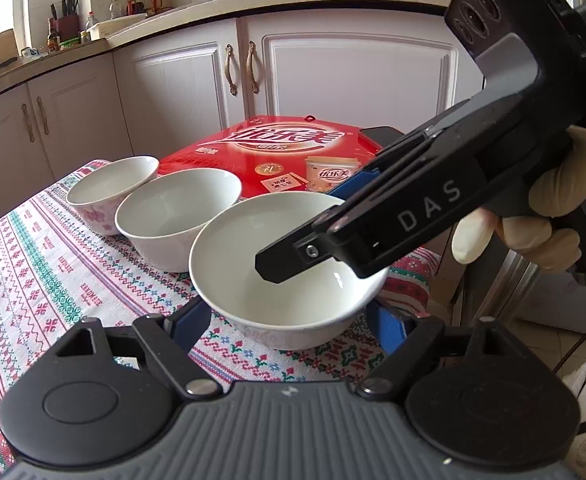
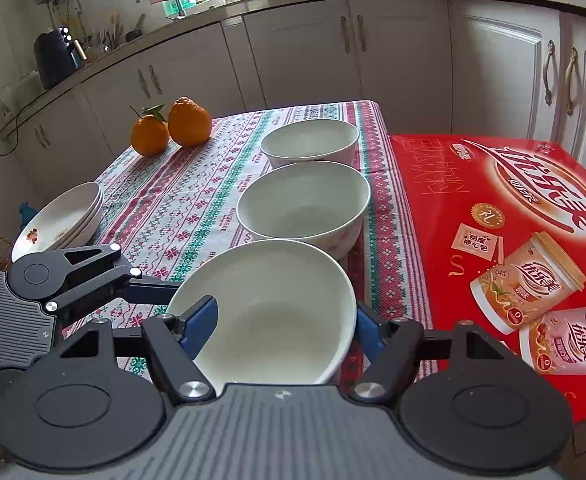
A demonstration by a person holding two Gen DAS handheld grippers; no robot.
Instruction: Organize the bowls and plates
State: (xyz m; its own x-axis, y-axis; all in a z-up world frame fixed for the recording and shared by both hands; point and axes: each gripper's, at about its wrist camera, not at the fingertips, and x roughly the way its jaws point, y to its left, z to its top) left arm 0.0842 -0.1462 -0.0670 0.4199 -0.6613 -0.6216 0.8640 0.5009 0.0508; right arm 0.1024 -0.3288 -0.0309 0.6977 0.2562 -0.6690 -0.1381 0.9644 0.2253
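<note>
Three white bowls stand in a row on the patterned tablecloth. The nearest bowl (image 1: 289, 264) (image 2: 269, 308) lies between the fingers of both grippers. My left gripper (image 1: 289, 316) is open, its blue pads on either side of this bowl's base. My right gripper (image 2: 285, 324) is open too, with one blue finger (image 2: 199, 326) inside the bowl and the other outside its right rim; in the left wrist view it reaches over the rim (image 1: 333, 240). The middle bowl (image 1: 177, 216) (image 2: 303, 204) and far bowl (image 1: 113, 192) (image 2: 309, 148) stand apart. A stack of plates (image 2: 59, 220) sits at the table's left edge.
A red gift box (image 2: 505, 236) (image 1: 277, 156) lies beside the bowls on the right. Two oranges (image 2: 173, 124) sit at the far left of the table. Kitchen cabinets (image 2: 301, 52) and a cluttered counter run behind the table.
</note>
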